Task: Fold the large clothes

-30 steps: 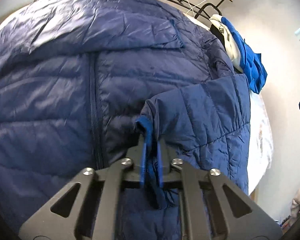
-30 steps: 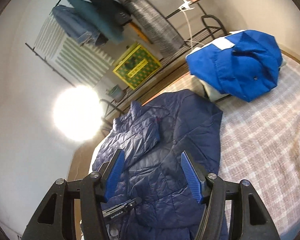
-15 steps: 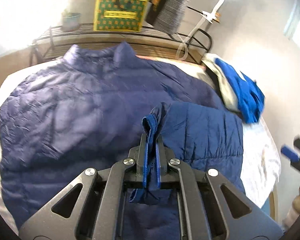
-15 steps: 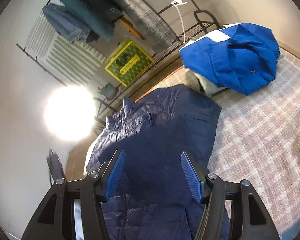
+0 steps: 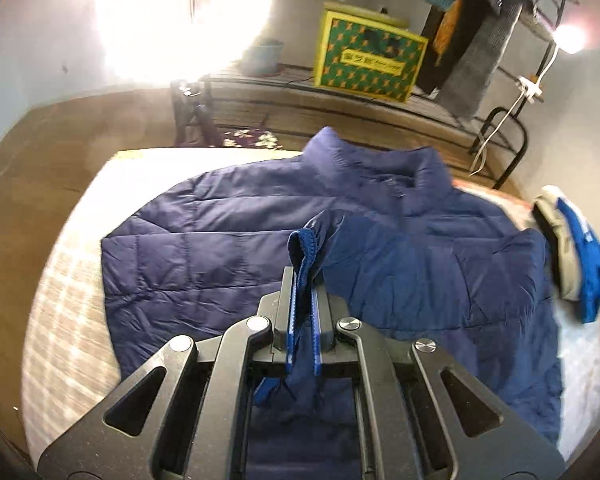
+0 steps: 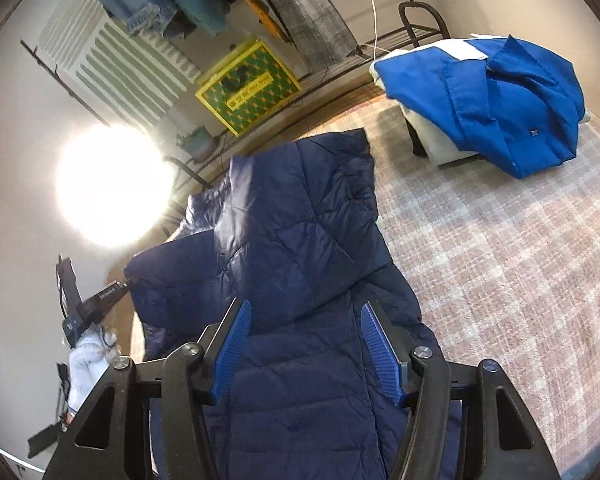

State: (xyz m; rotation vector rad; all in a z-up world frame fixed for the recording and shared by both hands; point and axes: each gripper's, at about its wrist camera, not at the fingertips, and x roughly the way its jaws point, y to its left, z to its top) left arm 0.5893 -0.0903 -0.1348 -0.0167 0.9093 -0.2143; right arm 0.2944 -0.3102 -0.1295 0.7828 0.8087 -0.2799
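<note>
A navy quilted puffer jacket (image 5: pixel 228 248) lies spread on the checked bed, collar at the far side. My left gripper (image 5: pixel 303 280) is shut on the jacket's sleeve cuff (image 5: pixel 302 248) and holds the sleeve lifted above the jacket body. In the right wrist view the jacket (image 6: pixel 300 272) lies below my right gripper (image 6: pixel 306 316), which is open and empty above it. The left gripper (image 6: pixel 100 300) shows there at the left, holding the raised sleeve.
A bright blue and white garment (image 6: pixel 492 96) is piled at the bed's far right, also in the left wrist view (image 5: pixel 580 256). The checked bed cover (image 6: pixel 500 264) stretches right of the jacket. A rack with a yellow-green box (image 5: pixel 370 60) and hanging clothes stands behind.
My left gripper has lifted and pulled back with the sleeve cuff, so the whole jacket and the room behind now show. The right gripper stayed open above the jacket.
</note>
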